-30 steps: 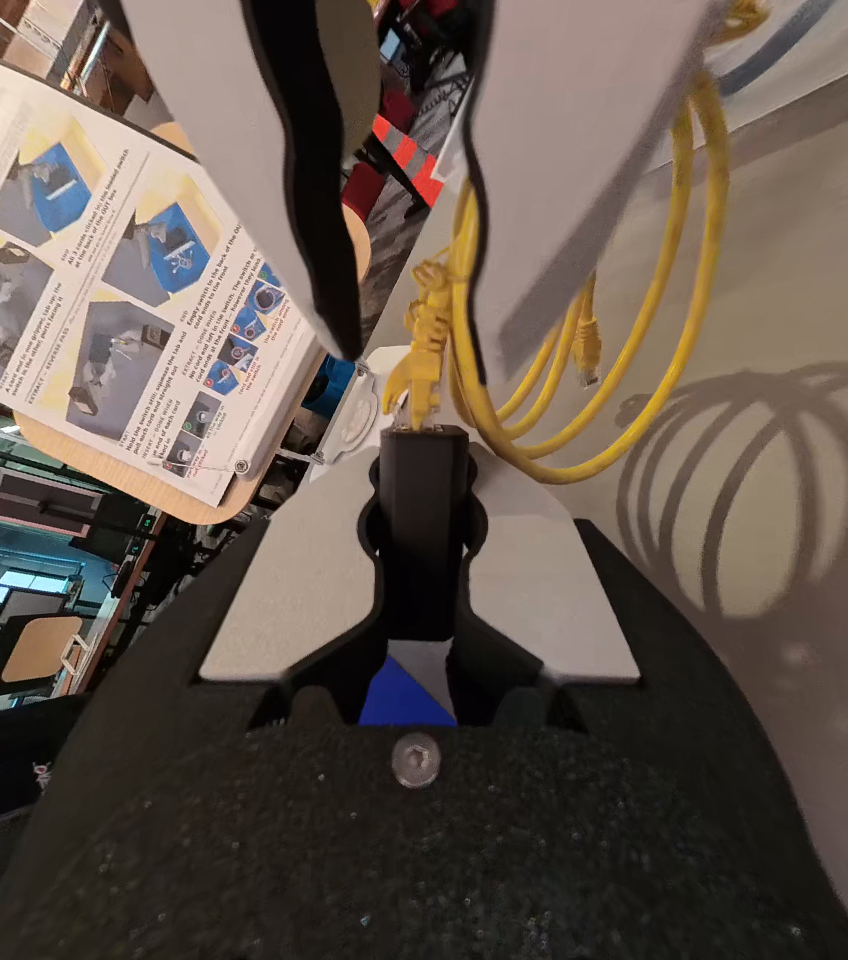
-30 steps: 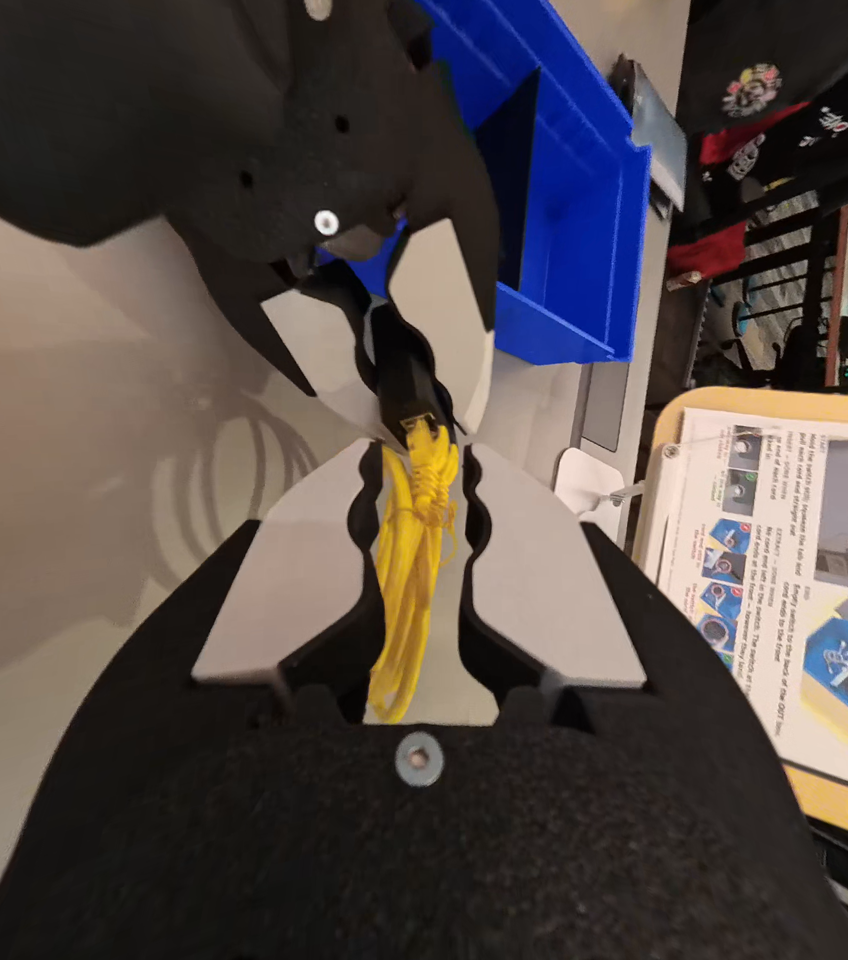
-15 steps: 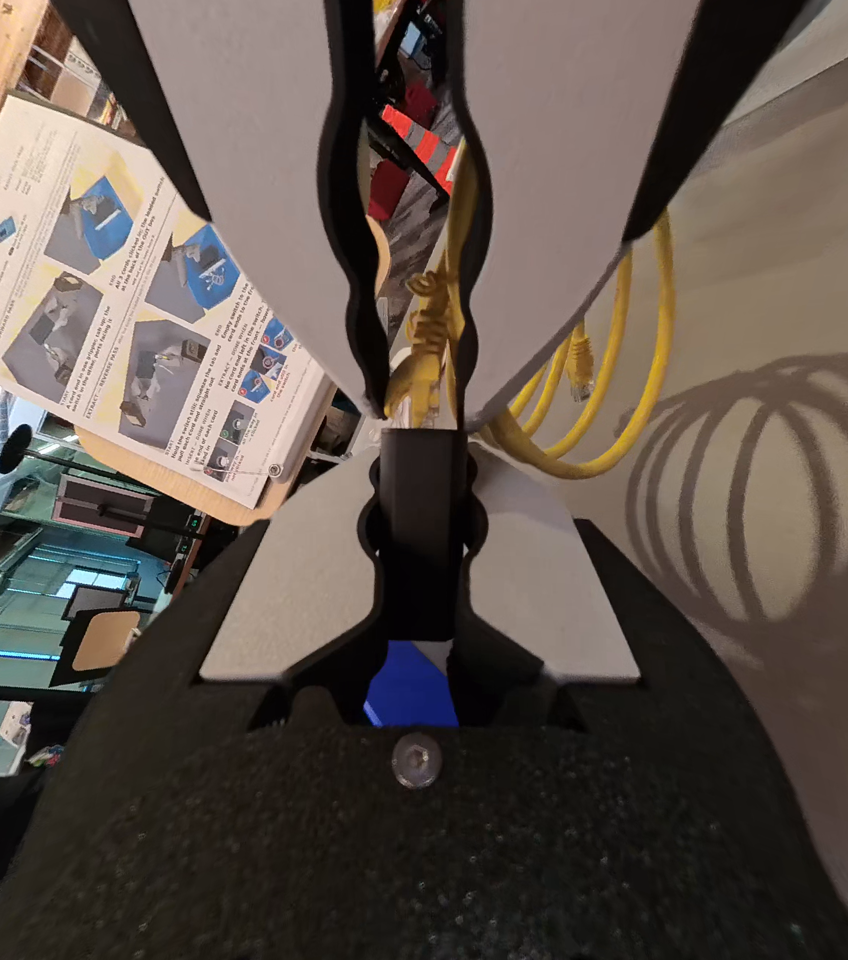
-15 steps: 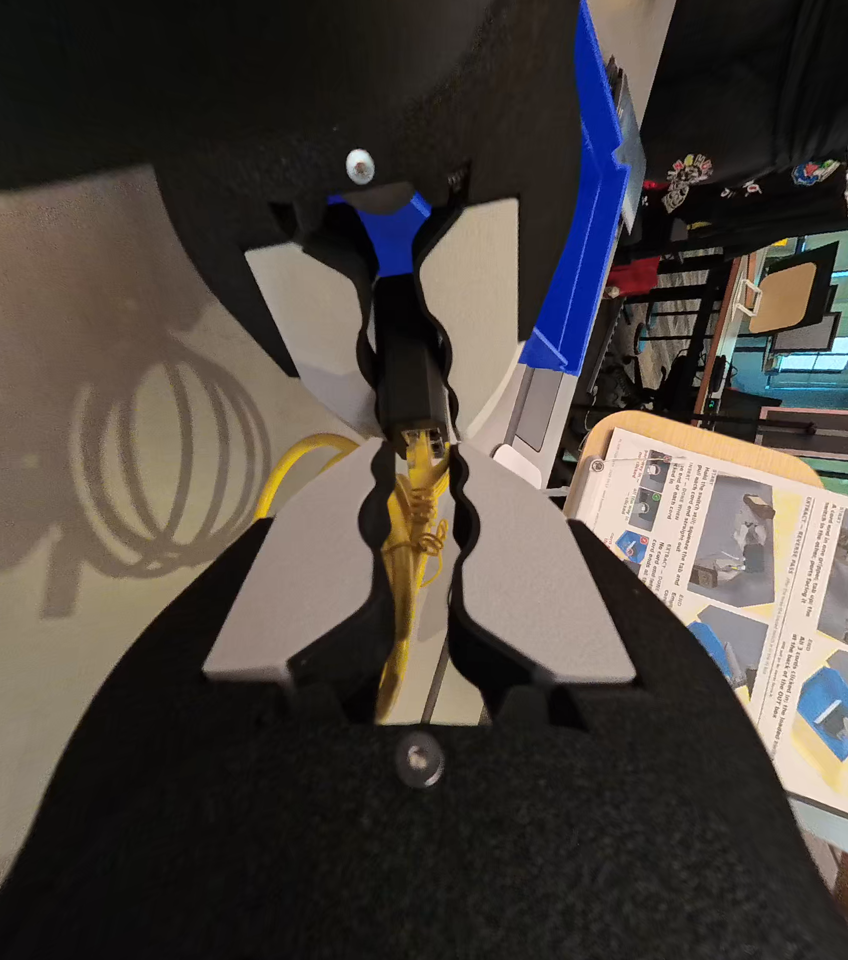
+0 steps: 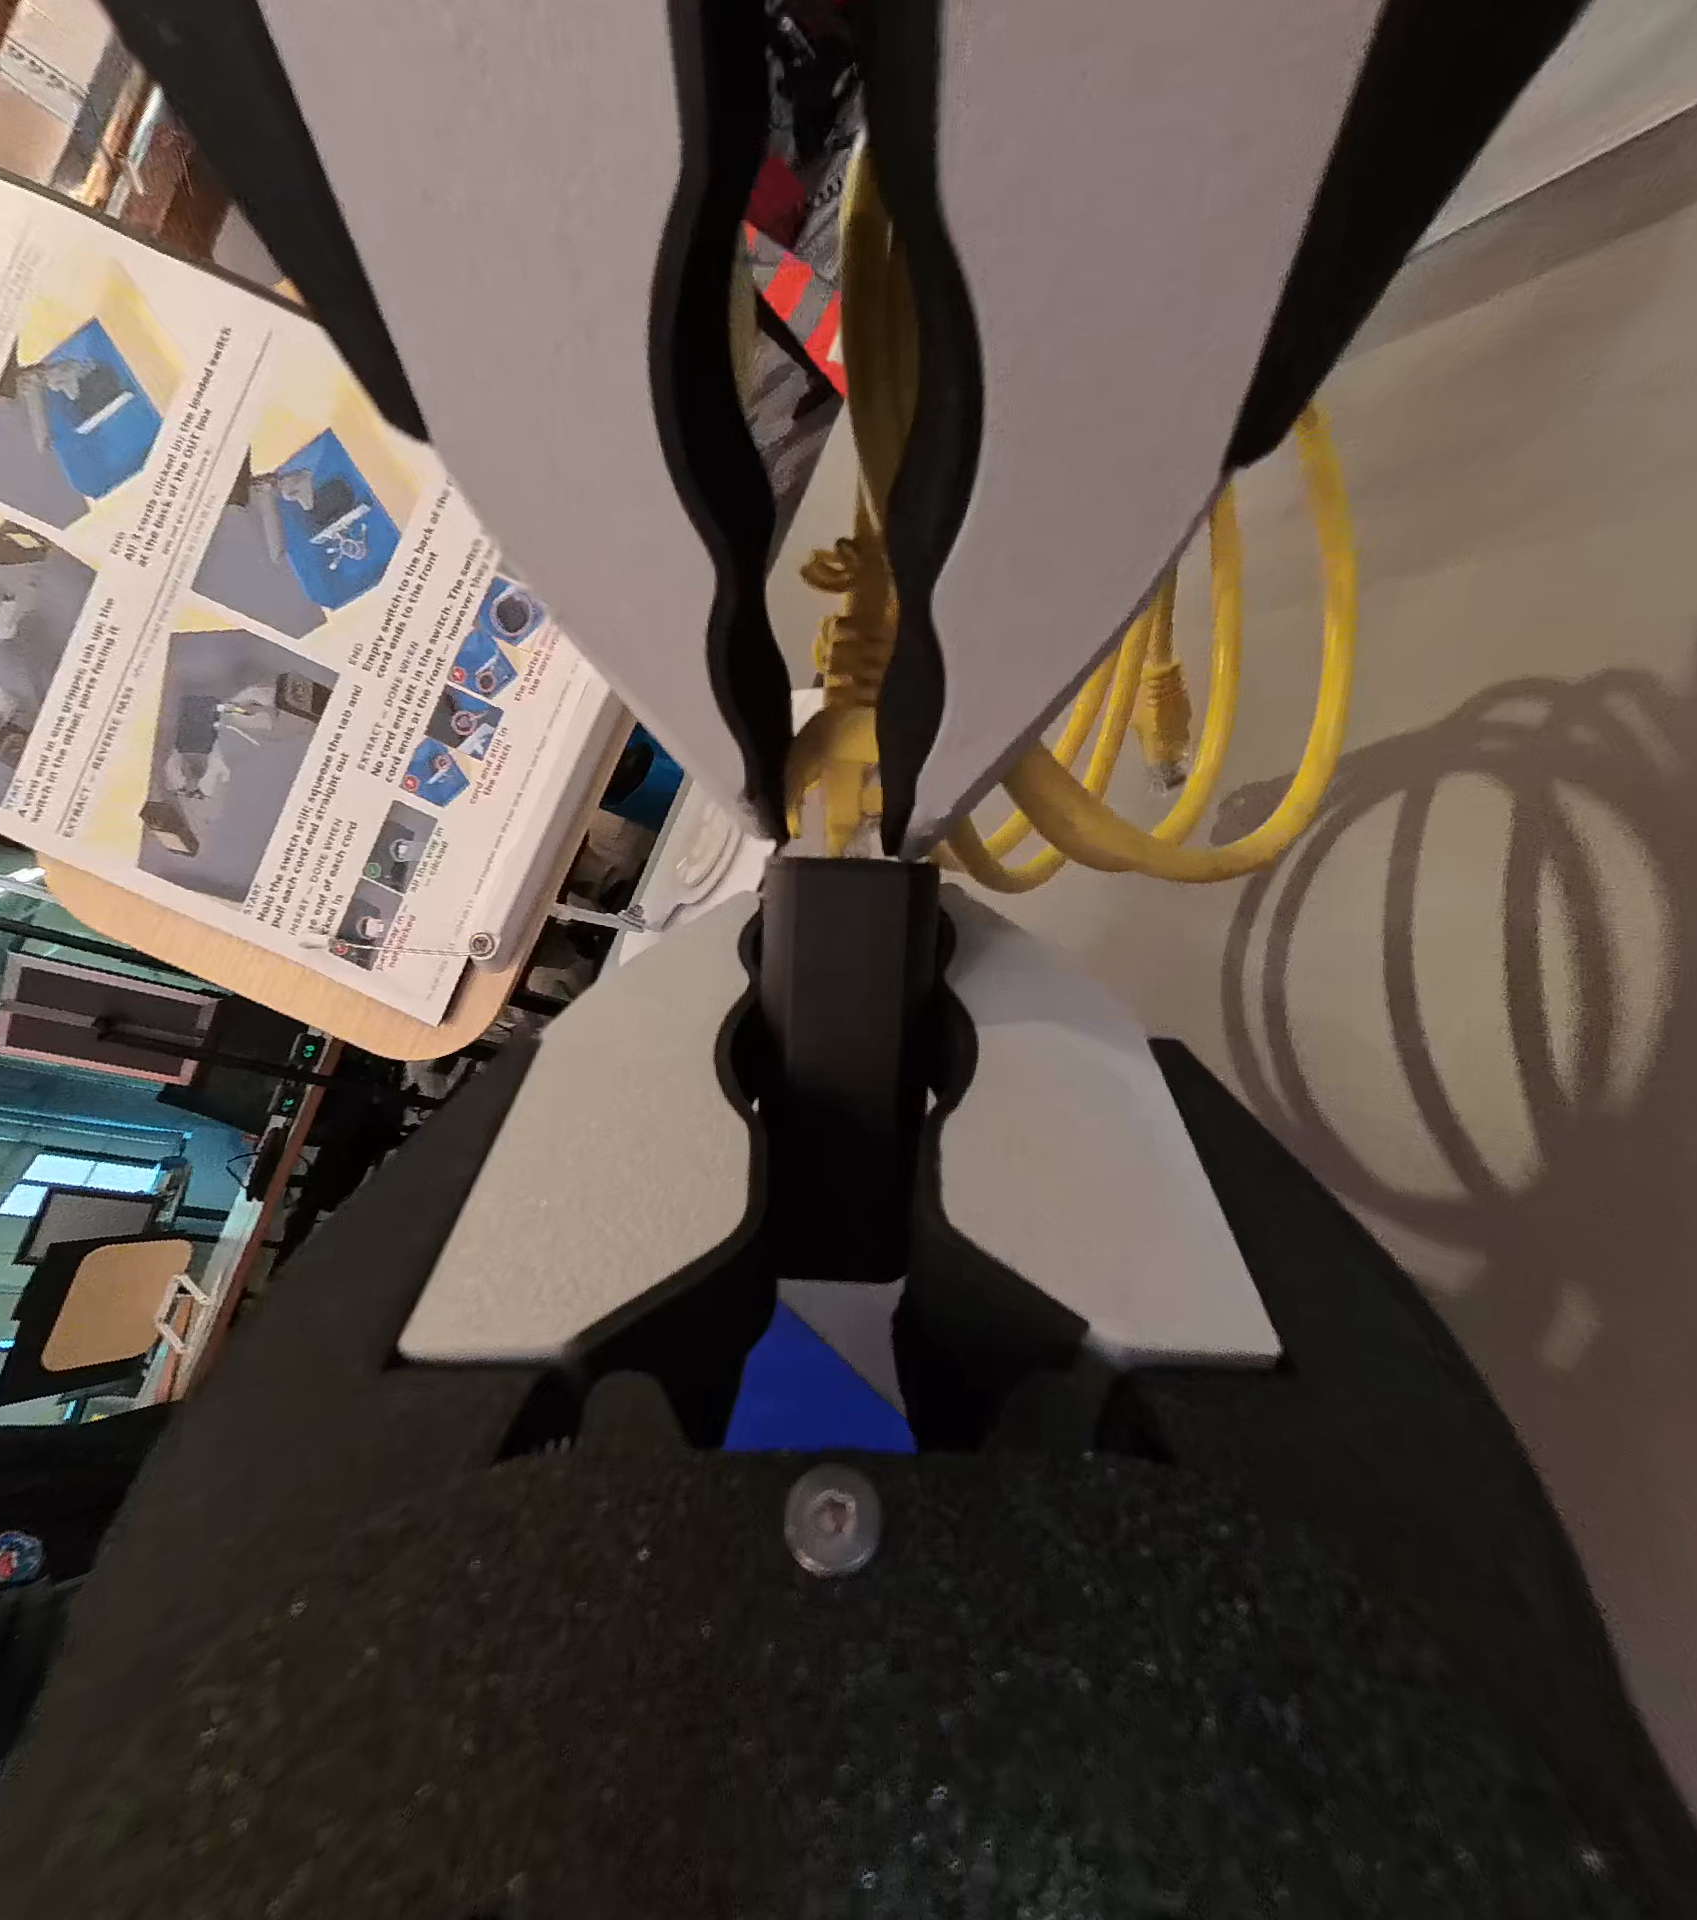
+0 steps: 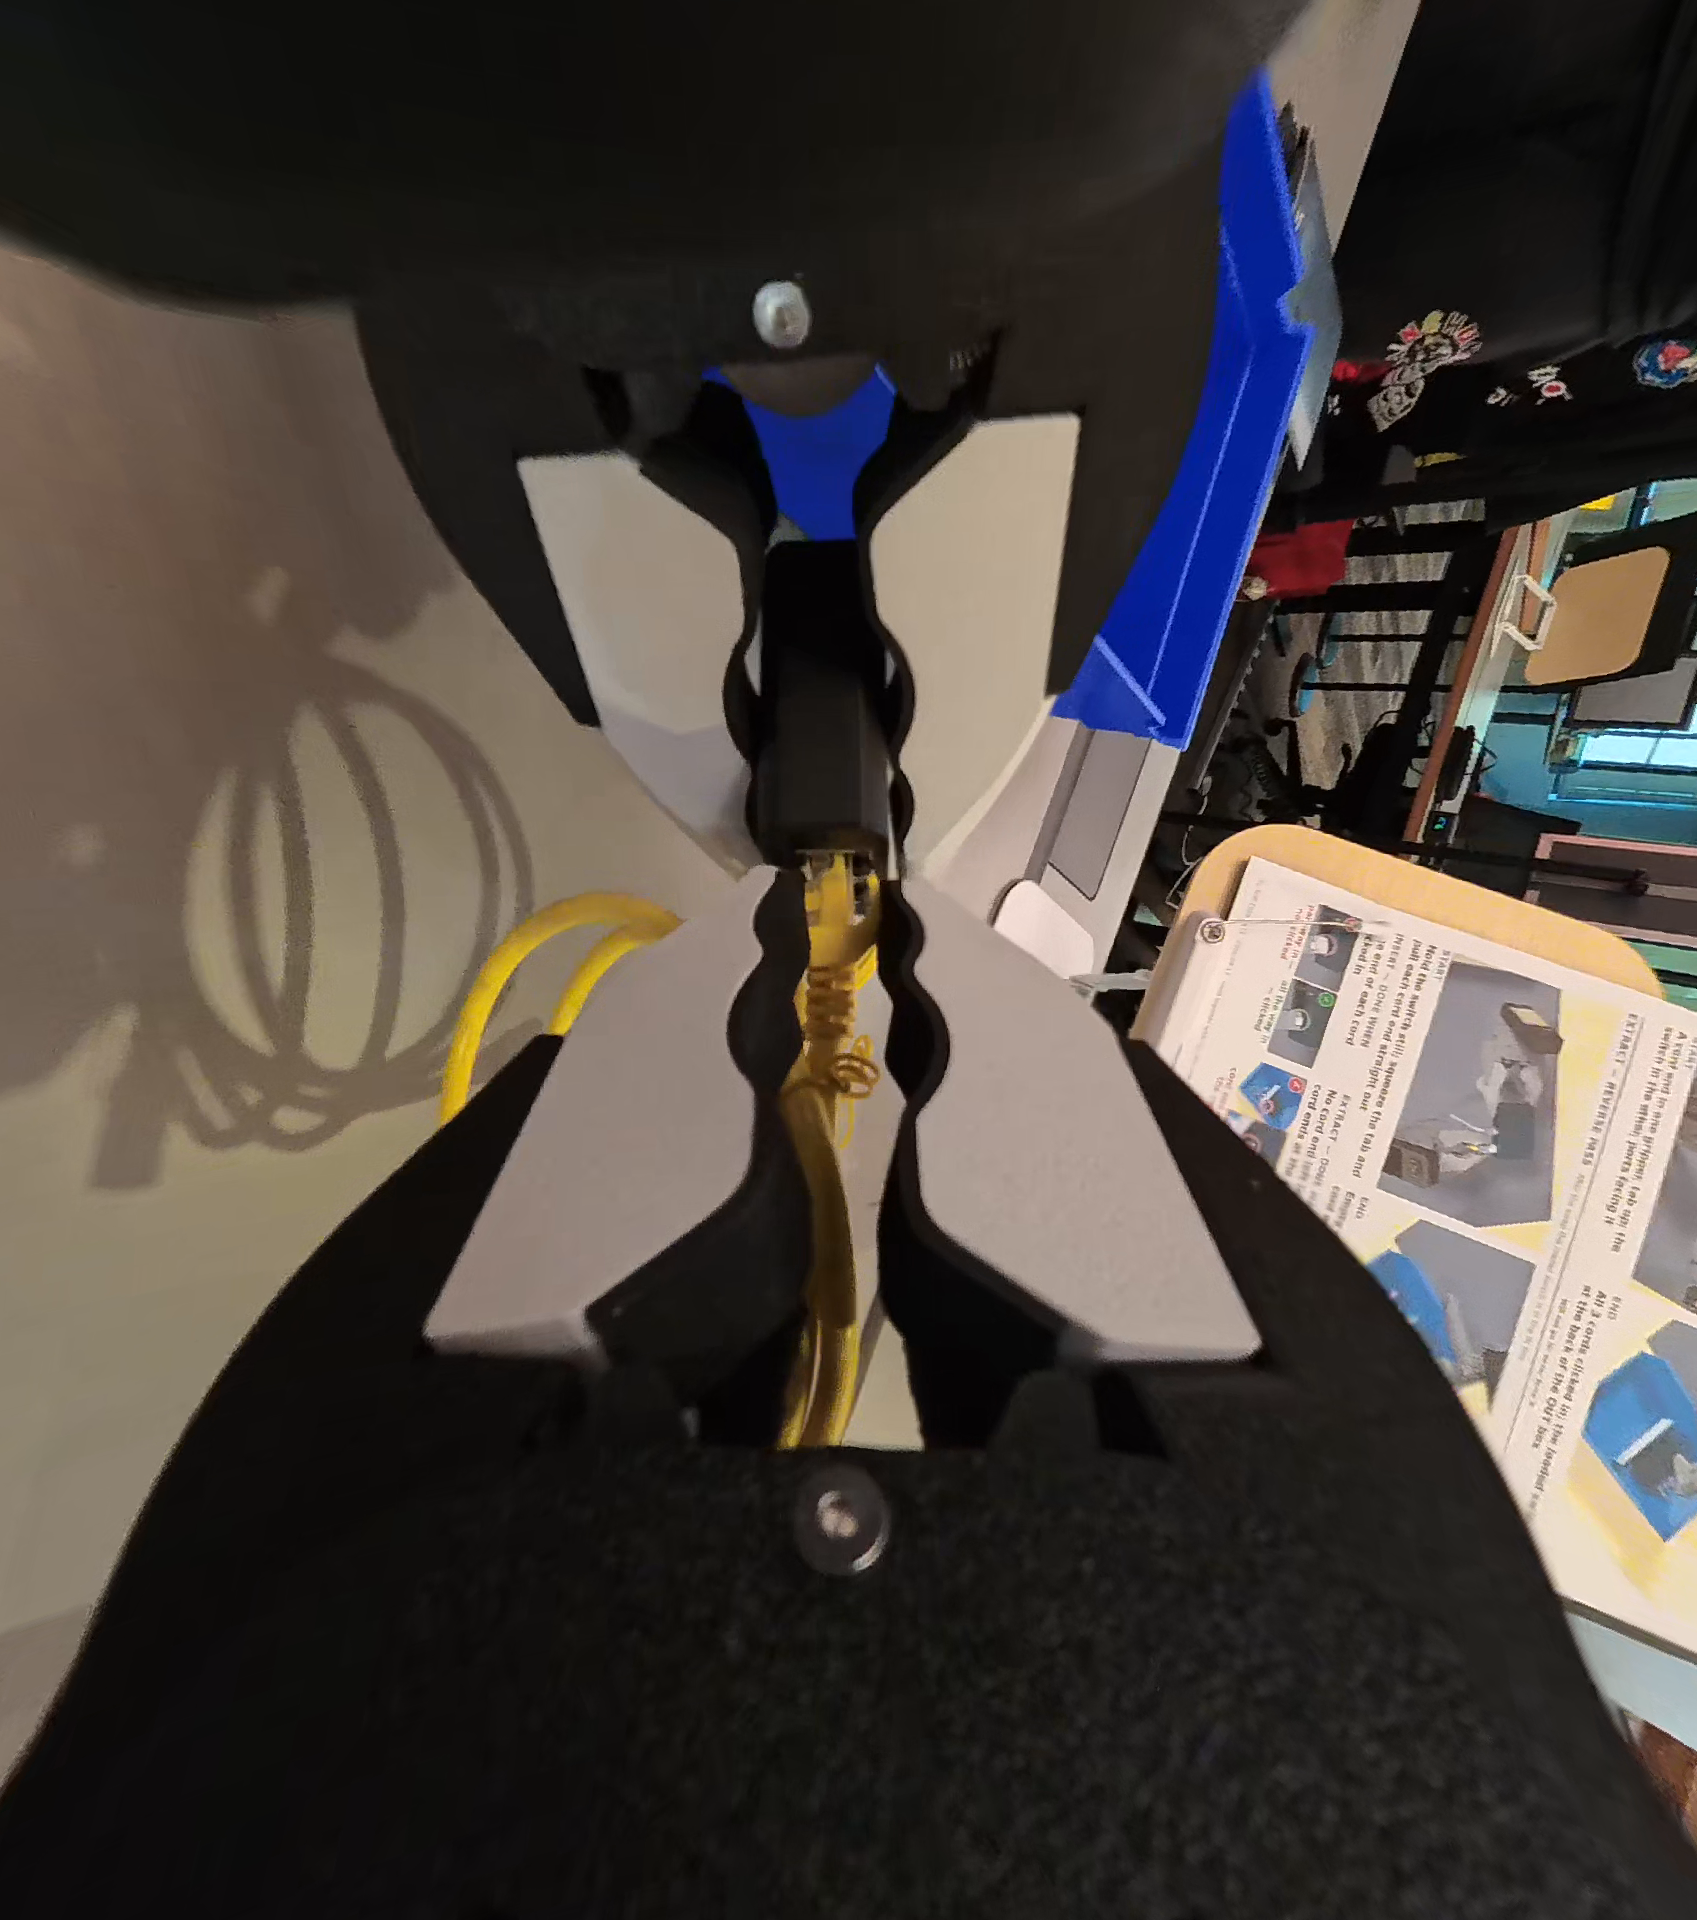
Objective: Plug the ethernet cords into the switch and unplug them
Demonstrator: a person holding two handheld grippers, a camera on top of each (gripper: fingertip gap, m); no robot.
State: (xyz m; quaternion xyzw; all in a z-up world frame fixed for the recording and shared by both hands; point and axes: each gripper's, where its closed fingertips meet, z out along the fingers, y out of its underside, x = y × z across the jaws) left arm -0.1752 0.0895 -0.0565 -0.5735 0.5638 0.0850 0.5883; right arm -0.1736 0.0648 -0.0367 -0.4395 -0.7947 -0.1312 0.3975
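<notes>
Yellow ethernet cord (image 5: 1228,727), one coiled bundle, hung over the grey table (image 5: 1602,468). My left gripper (image 5: 844,935) pinched the one black switch (image 5: 844,1039). My right gripper (image 6: 839,914) was pressed onto one yellow plug (image 6: 836,925) seated at the switch's port. One blue bin (image 6: 1208,582), one instruction sheet (image 6: 1550,1195).

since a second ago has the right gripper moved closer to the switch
Yes. In the left wrist view the right gripper has come in toward the black switch held by the left gripper; its fingers now flank the yellow plug at the switch's face.
</notes>
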